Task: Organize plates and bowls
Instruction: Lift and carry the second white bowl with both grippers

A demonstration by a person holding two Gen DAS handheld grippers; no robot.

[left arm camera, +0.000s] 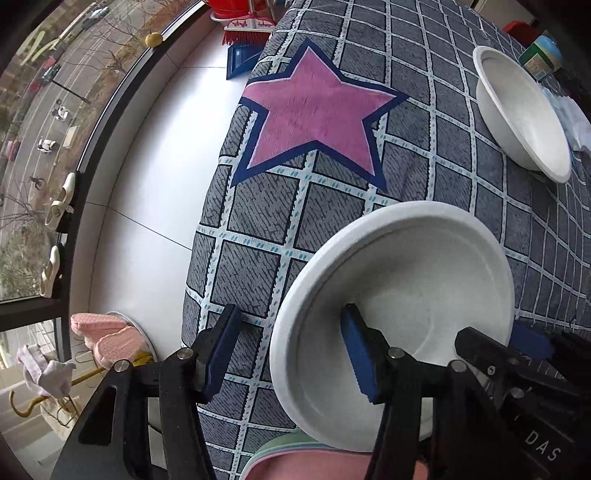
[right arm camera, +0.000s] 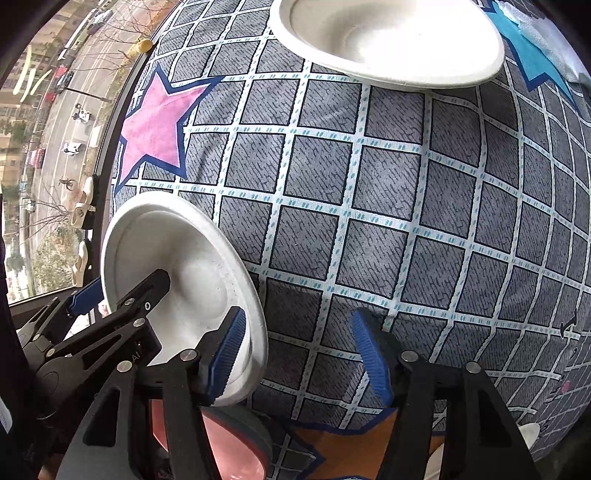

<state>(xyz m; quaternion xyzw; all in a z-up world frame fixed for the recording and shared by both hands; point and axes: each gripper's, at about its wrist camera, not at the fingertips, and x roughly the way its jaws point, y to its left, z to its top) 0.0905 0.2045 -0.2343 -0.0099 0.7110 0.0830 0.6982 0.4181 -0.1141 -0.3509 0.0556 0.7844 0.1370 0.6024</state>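
Observation:
A white bowl point(left arm camera: 406, 291) rests on the near left part of the checked cloth; it also shows in the right wrist view point(right arm camera: 184, 266). My left gripper point(left arm camera: 291, 350) is open, its jaws straddling the bowl's near rim without pinching it. My right gripper point(right arm camera: 299, 354) is open beside the same bowl, its left finger against the bowl's right rim. A second white bowl point(left arm camera: 517, 114) sits at the far right of the table, seen also in the right wrist view point(right arm camera: 388, 37).
The table wears a grey checked cloth point(left arm camera: 325, 229) with a pink star point(left arm camera: 314, 110). A pink plate point(right arm camera: 236, 454) lies at the near edge under the bowl. A glass wall point(left arm camera: 44, 147), slippers point(left arm camera: 107, 336) and a broom point(left arm camera: 247, 29) are left of the table.

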